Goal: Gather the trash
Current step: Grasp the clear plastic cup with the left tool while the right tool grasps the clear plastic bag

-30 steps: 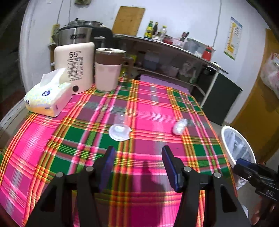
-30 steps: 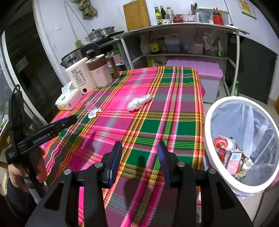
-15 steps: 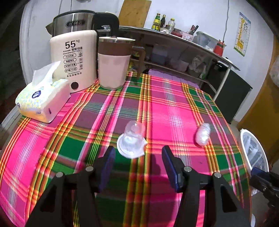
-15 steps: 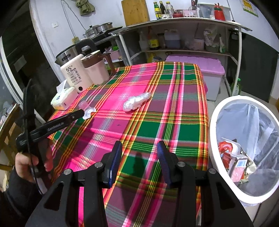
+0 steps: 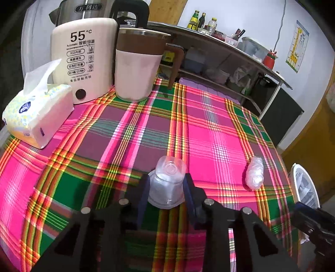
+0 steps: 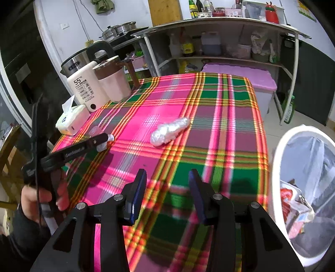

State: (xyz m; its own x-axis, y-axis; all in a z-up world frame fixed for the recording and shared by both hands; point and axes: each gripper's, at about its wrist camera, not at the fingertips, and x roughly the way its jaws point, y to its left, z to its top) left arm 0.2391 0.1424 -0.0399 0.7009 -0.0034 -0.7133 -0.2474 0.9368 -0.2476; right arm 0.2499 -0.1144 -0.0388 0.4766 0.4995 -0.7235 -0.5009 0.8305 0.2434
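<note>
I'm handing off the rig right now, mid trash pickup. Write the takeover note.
Left gripper: fingers have just been closing and now press both sides of the clear plastic cup, low over the plaid tablecloth.
Right gripper: open, empty, short of the crumpled plastic wrap.
Trash bin: beside the table on the right, already holding some trash.
Done: cup gripped.
Left: drop cup in bin, then collect the wrap.

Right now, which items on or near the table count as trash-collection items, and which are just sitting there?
Job items:
- clear cup, between the left tool's pads, which have just been closing
- plastic wad
- bin
- right tool, open and empty

Just lying about:
- tissue pack
- white warmer
- pink jug
- steel kettle
</note>
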